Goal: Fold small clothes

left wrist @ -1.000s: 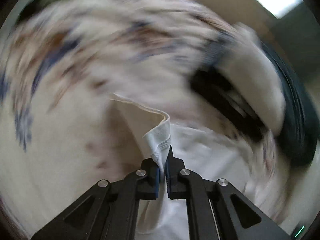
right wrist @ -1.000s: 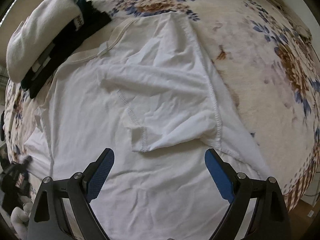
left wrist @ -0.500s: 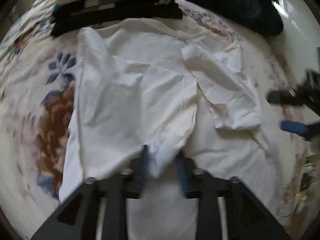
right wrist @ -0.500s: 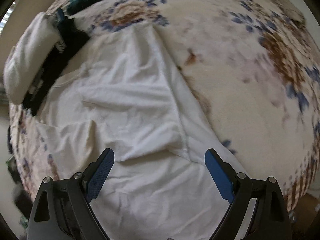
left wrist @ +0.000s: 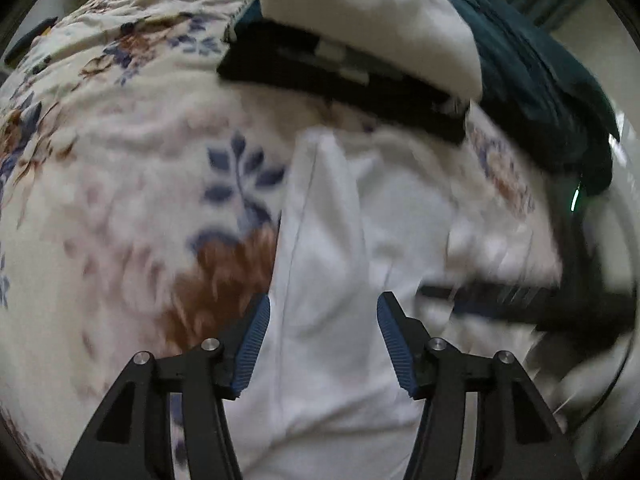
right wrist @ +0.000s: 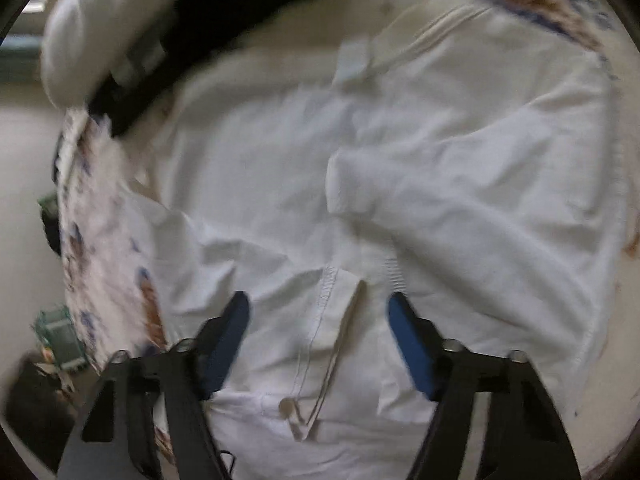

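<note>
- Left gripper (left wrist: 323, 344): jaws apart, nothing held, hovering over the left edge of the white shirt (left wrist: 352, 248).
- Right gripper (right wrist: 318, 334): jaws spread wide too, straddling a stitched hem on the same shirt (right wrist: 360, 184).
- The shirt lies flat and crumpled on a floral blanket (left wrist: 120, 184).
- Beyond its collar sits a stack of folded clothes (left wrist: 360, 52), white over black.
- Right of the stack, a dark teal garment (left wrist: 552, 92), partly blurred.

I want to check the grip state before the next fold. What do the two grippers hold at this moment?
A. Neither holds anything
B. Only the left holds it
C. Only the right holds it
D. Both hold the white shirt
A: the left gripper and right gripper both stand open above the white shirt.
</note>
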Action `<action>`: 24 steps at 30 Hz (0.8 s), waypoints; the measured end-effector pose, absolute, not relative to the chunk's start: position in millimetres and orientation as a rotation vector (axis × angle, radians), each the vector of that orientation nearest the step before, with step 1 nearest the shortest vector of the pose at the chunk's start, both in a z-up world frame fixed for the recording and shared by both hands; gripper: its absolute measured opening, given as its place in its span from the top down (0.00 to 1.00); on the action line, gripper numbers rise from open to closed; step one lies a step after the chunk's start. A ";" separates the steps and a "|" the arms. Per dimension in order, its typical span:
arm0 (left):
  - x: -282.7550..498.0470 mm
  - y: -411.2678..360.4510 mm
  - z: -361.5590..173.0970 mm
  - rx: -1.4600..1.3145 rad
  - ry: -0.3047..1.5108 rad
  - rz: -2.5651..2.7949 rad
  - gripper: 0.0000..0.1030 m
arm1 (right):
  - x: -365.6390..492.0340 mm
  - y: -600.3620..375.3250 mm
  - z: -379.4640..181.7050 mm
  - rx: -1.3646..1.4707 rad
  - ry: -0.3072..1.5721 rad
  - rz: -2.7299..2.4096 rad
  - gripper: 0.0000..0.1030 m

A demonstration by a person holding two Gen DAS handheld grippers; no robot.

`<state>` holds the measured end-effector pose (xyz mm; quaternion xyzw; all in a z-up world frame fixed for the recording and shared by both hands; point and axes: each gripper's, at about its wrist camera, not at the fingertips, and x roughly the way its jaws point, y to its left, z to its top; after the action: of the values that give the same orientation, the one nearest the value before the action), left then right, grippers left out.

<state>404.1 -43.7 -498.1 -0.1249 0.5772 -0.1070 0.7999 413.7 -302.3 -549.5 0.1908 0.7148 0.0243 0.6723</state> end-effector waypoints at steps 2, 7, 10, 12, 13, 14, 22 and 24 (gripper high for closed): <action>414.8 -42.5 -491.0 -0.258 1.223 -0.215 0.48 | 413.0 -295.4 -542.2 0.355 1.562 0.022 0.92; 444.2 -35.0 -486.7 -0.240 1.194 -0.200 0.48 | 409.2 -289.3 -504.5 0.280 1.416 -0.033 0.94; 462.1 -39.1 -496.6 -0.206 1.203 -0.193 0.48 | 413.1 -292.2 -484.3 0.243 1.330 -0.060 0.95; 476.1 -42.6 -506.5 -0.196 1.213 -0.181 0.48 | 422.6 -295.5 -481.2 0.234 1.315 -0.070 0.95; 482.0 -43.9 -512.3 -0.187 1.224 -0.183 0.48 | 427.3 -297.5 -483.7 0.237 1.325 -0.072 0.95; 487.1 -45.1 -518.1 -0.171 1.234 -0.175 0.48 | 432.9 -299.8 -488.6 0.239 1.344 -0.075 0.95; 504.9 -44.9 -544.2 -0.114 1.286 -0.161 0.48 | 419.3 -320.8 -485.0 0.377 1.380 -0.075 0.69; 506.7 -44.9 -549.0 -0.108 1.299 -0.160 0.48 | 404.2 -309.3 -489.1 0.373 1.415 -0.024 0.69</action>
<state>506.7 -44.9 -549.0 -0.0503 0.6040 -0.0742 0.7919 404.2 -309.3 -489.1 0.1701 0.6459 -0.0112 0.7442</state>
